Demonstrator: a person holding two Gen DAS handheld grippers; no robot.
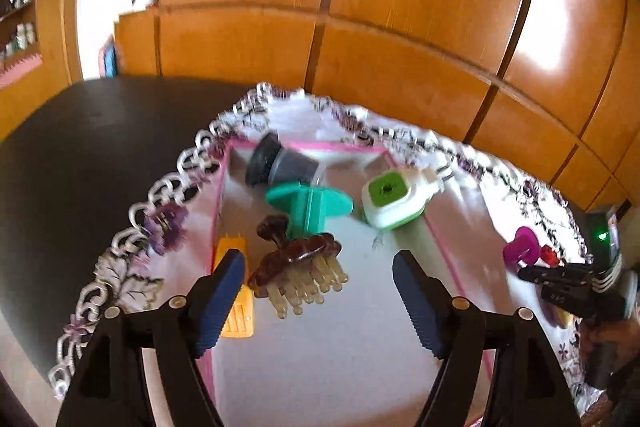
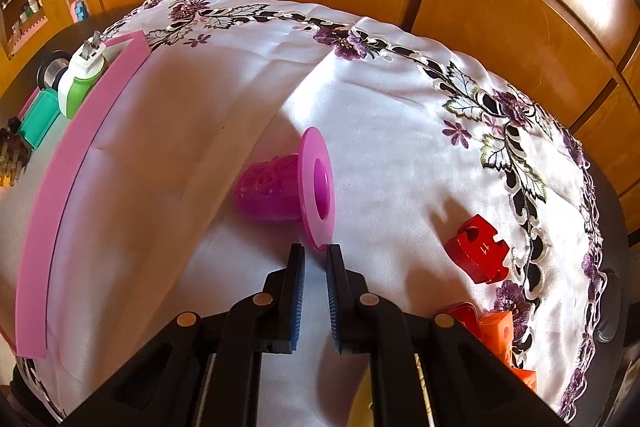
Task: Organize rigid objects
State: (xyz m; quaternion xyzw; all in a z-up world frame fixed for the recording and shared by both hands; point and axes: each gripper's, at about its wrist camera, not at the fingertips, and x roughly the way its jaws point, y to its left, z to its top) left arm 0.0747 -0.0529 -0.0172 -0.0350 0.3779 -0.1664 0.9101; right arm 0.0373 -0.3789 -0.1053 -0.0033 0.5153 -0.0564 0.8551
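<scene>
**Me:** My right gripper (image 2: 316, 251) has its jaws pinched onto the bottom edge of the magenta strainer's (image 2: 294, 187) flange, where the disc meets the cloth. It looks clamped on that rim, though the contact sits right at the fingertips, so it's a shallow bite.

**Spotter:** Where's the strainer lying?

**Me:** On its side on the white embroidered tablecloth (image 2: 380, 99), dead ahead at 12 o'clock in the right wrist view, perforated cup pointing to 9 o'clock. It's outside the pink-edged tray (image 2: 84, 131), which runs up the 9 to 10 o'clock side.

**Spotter:** How will it handle?

**Me:** I'd judge it light, stiff plastic, not fragile. The flange is thin and smooth, so a tip pinch could let it swivel or slip once lifted. A deeper hold across the flange would be safer, I think. The cup would also do, though it's round.

**Spotter:** And the left?

**Me:** My left gripper (image 1: 320, 291) has its jaws well apart, nothing between the pads, hovering over the tray. The brown hair claw (image 1: 298, 263) lies just ahead at 12 o'clock, with the teal spool (image 1: 310, 205), grey cylinder (image 1: 280, 163) and green-and-white plug-in (image 1: 394, 197) behind it, and an orange piece (image 1: 238, 307) by the left finger.

**Spotter:** Other strays?

**Me:** Red blocks (image 2: 478, 251) at 4 o'clock of the strainer, still on the cloth.
</scene>
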